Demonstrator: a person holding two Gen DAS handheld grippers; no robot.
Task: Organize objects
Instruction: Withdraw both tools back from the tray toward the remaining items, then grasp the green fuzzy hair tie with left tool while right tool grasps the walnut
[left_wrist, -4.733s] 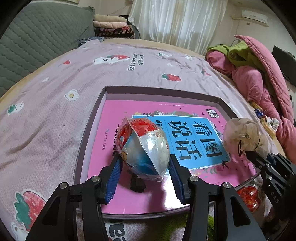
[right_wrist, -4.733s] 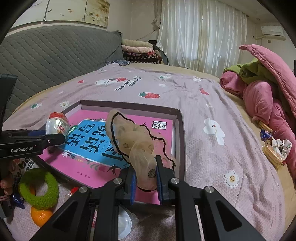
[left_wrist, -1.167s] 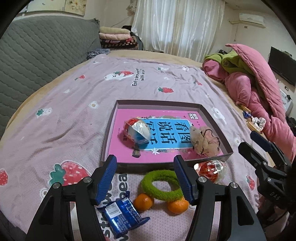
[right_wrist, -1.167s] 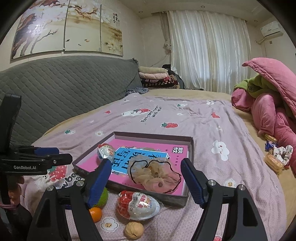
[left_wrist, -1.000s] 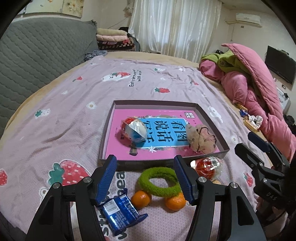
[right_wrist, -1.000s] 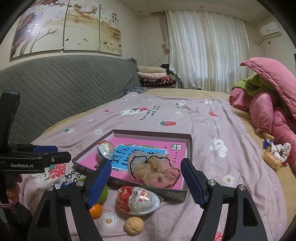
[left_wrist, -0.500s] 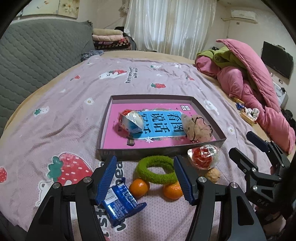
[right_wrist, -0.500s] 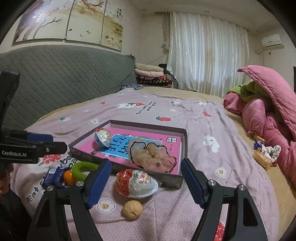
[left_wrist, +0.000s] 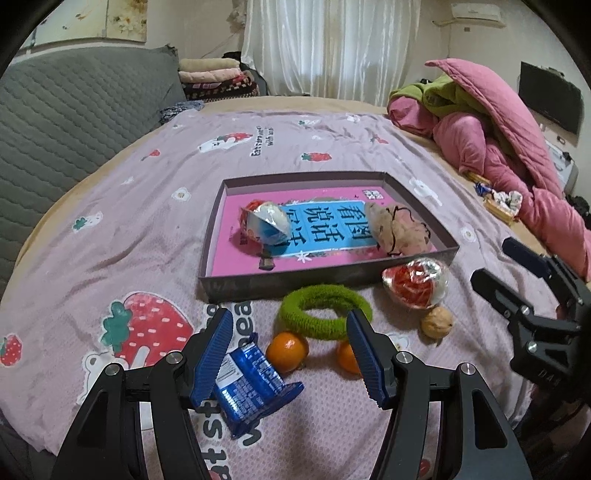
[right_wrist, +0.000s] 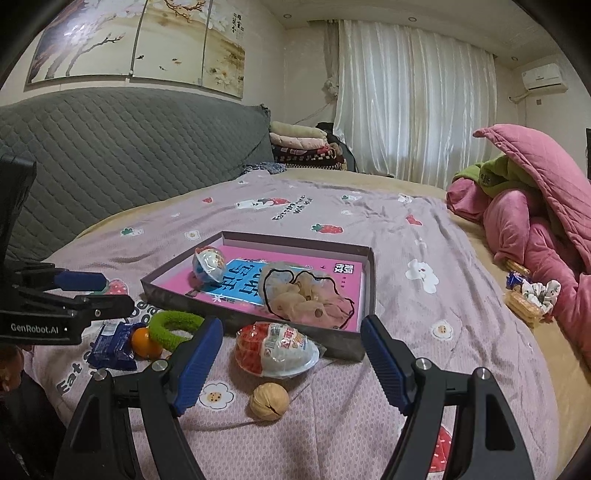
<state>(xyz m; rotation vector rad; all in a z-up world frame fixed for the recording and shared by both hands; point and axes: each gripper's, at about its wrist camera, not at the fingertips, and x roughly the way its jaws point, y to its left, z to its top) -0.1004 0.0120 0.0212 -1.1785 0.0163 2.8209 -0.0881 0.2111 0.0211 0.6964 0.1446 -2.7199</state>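
Observation:
A shallow grey box (left_wrist: 406, 190) (right_wrist: 365, 314) with a pink book inside lies on the bed. In it rest a foil-wrapped egg toy (left_wrist: 267, 221) (right_wrist: 208, 263) and a beige scrunchie (left_wrist: 397, 230) (right_wrist: 306, 295). In front of the box lie a green hair ring (left_wrist: 325, 310) (right_wrist: 173, 325), two oranges (left_wrist: 287, 350) (right_wrist: 144, 343), a second red-and-white egg toy (left_wrist: 417, 282) (right_wrist: 277, 349), a walnut (left_wrist: 436, 322) (right_wrist: 269, 400) and a blue snack packet (left_wrist: 251, 387) (right_wrist: 112, 345). My left gripper (left_wrist: 290, 354) hangs open above the oranges and packet. My right gripper (right_wrist: 291, 363) is open around the egg toy and walnut, clear of both.
The bed has a lilac strawberry-print sheet (left_wrist: 110, 229). A pink quilt heap (left_wrist: 517, 147) (right_wrist: 535, 229) fills the right side, with small snacks and a scrunchie (right_wrist: 528, 295) beside it. A grey padded headboard (right_wrist: 110, 155) runs along the left.
Both grippers let go of the egg toy and scrunchie in the box and drew back. Over the last second both sank slightly toward the loose items in front of the box.

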